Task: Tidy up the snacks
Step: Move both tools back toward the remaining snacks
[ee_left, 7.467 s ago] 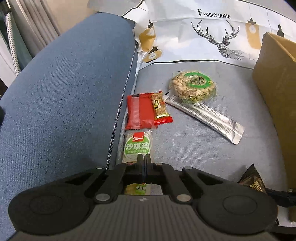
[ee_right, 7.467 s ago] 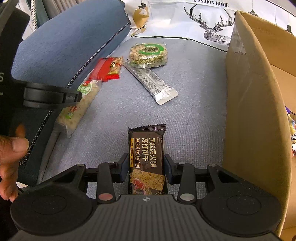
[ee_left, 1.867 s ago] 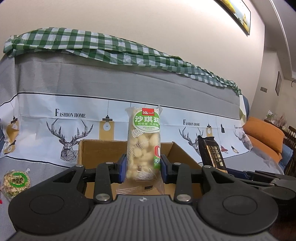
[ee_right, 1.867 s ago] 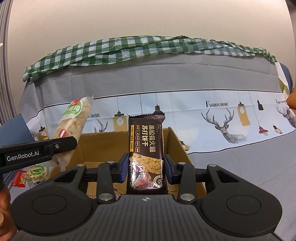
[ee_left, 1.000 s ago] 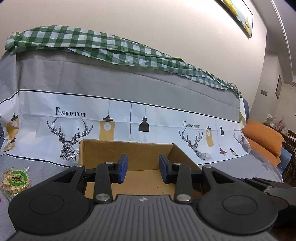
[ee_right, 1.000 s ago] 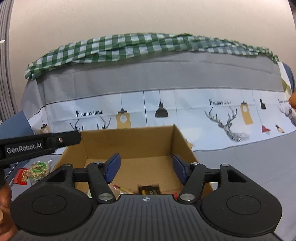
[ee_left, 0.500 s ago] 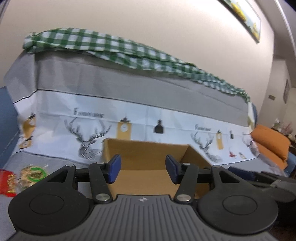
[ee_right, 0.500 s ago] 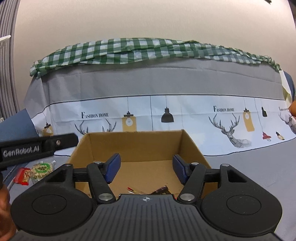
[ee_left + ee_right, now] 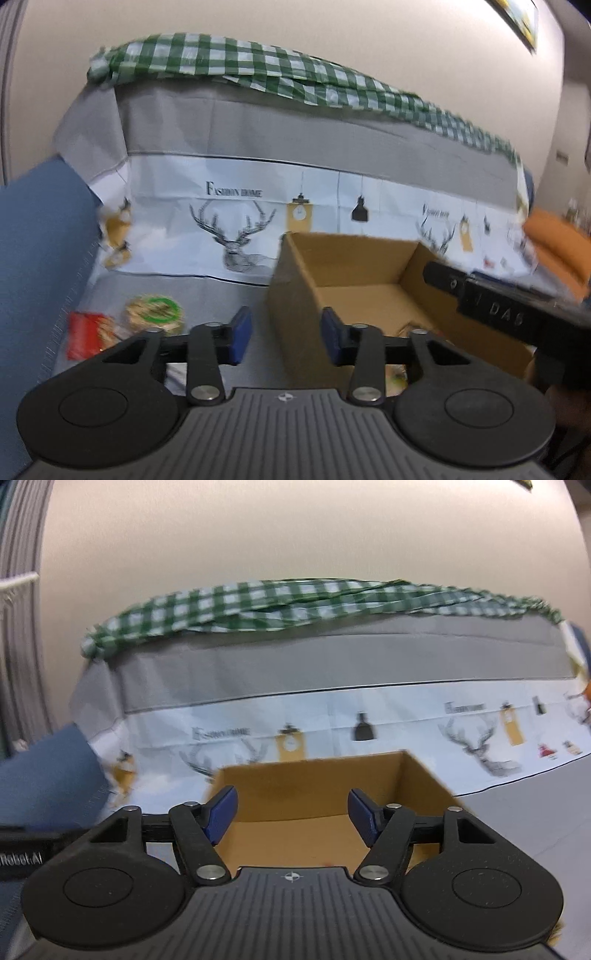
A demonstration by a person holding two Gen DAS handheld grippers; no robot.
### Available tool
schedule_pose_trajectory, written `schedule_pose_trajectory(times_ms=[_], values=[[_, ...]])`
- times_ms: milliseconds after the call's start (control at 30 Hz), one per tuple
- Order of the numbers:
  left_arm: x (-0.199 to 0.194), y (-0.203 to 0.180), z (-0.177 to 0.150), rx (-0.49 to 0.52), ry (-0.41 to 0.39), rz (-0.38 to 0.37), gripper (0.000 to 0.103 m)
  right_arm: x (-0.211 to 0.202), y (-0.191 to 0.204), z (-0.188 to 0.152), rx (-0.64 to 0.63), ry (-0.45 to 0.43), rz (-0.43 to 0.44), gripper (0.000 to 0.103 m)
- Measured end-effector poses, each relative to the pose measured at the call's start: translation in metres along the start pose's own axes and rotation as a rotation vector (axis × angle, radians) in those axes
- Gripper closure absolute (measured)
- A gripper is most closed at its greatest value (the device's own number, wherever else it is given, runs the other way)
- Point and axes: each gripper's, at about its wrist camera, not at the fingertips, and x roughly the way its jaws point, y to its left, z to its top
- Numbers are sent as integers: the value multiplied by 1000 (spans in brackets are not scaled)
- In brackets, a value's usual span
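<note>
Claws stand empty now: the left claw [image 9: 284,334] and the right claw [image 9: 291,818] both have their blue pads spread apart with nothing between them, where two seconds ago each gripped a snack packet above the cardboard box [image 9: 354,266]. Both packets have evidently dropped into the box; its floor is mostly hidden behind the claw bodies, so they cannot be made out. The left view has swung away from the box toward the sofa seat [image 9: 221,291], where the round green-labelled snack [image 9: 154,311] and the red packet [image 9: 85,334] beside it lie near the blue armrest [image 9: 40,251]. Judging by that turn, another pickup looks likely, with those remaining snacks still unsorted.
</note>
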Motion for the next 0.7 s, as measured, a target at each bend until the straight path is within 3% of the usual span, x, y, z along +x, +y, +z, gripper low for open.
schedule_pose_trajectory(times_ms=[133, 267, 333, 433, 500, 567, 700], values=[[-1, 21, 9, 44, 16, 44, 65, 0, 21, -2, -28, 13, 58, 35], [8, 52, -1, -41, 28, 109, 65, 1, 45, -6, -71, 22, 105, 36], [17, 68, -6, -92, 99, 165, 65, 3, 57, -9, -75, 32, 132, 40], [17, 89, -5, -146, 104, 175, 69, 9, 76, -15, -86, 60, 184, 49], [18, 101, -6, -181, 119, 174, 74, 13, 89, -18, -101, 77, 229, 67], [17, 109, -6, -195, 120, 173, 76, 18, 102, -22, -119, 88, 272, 76], [18, 121, -4, -203, 116, 191, 78, 28, 122, -35, -165, 123, 310, 80]])
